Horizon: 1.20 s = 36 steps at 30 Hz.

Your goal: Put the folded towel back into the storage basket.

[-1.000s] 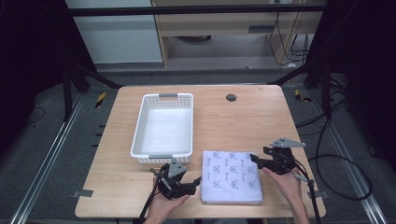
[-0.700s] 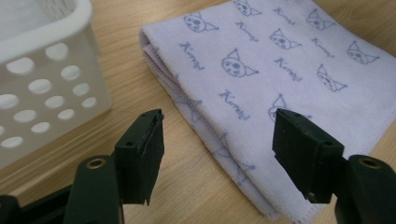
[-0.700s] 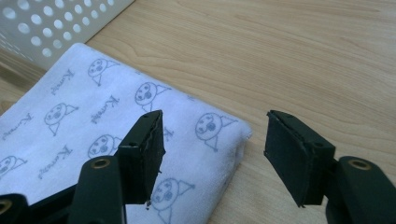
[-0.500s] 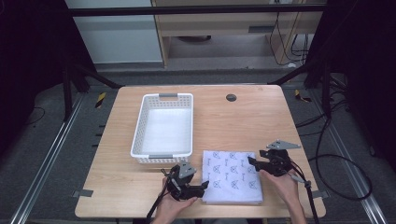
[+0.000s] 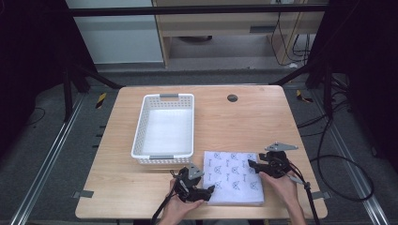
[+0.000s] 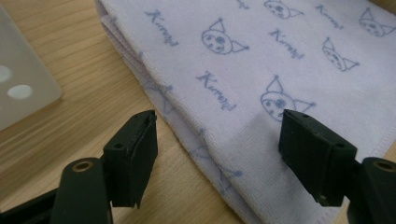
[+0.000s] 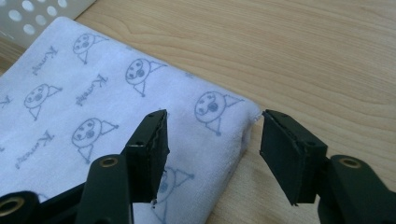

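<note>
- Pale lilac terry cloth, a folded towel [image 5: 233, 176] printed with little blue cat faces, lies flat on the light wooden table [image 5: 244, 117], in the lower middle of the high view.
- My left gripper [image 5: 206, 190] sits at the towel's lower left corner; its jaws have just been opening and stand wide apart, straddling the folded edge [image 6: 196, 140] without pressing on it.
- My right gripper [image 5: 253, 165] is at the towel's right edge, upper corner; its jaws have just been closing, yet a gap remains, the corner [image 7: 233, 116] between them, ungripped.
- A white perforated plastic basket [image 5: 139, 136] stands just beyond the towel, upper left of it.
</note>
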### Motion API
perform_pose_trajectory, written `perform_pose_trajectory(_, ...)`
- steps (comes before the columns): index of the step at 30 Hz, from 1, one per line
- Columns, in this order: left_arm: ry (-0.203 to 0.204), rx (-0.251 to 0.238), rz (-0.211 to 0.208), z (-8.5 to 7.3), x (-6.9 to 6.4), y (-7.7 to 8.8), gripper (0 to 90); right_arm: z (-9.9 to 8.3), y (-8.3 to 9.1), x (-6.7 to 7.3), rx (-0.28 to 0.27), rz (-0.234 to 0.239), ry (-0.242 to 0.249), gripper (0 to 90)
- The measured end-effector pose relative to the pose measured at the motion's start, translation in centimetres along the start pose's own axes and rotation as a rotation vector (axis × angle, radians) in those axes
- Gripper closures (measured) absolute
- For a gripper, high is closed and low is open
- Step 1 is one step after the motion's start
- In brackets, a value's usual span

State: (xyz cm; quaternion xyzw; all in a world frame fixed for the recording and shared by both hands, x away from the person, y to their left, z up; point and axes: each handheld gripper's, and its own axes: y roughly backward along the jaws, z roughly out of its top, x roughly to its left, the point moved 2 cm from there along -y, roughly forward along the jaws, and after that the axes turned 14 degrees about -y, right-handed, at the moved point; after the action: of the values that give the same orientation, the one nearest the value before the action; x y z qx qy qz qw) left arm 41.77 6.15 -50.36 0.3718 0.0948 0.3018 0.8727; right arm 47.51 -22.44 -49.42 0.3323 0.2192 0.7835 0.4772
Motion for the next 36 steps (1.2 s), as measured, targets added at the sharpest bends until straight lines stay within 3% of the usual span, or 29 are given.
perform_pose_trajectory(12, 0.049, 0.012, -0.021, -0.3, 0.1, -0.7, 24.9, -0.5, -1.1, 0.0, 0.053, -0.003, -0.011, 45.1)
perform_pose_trajectory(19, 0.028, 0.027, -0.013, -0.1, -0.1, -0.9, 25.2, -0.6, -1.5, -0.3, 0.073, 0.011, -0.048, 47.0)
perform_pose_trajectory(28, 0.021, 0.044, -0.024, 0.3, -0.3, -1.0, 31.2, -0.6, -1.7, -0.5, 0.081, 0.031, -0.075, 49.5)
perform_pose_trajectory(36, 0.029, 0.048, -0.043, 0.5, -0.5, -1.0, 40.0, -0.6, -1.6, -0.3, 0.095, 0.039, -0.095, 57.4)
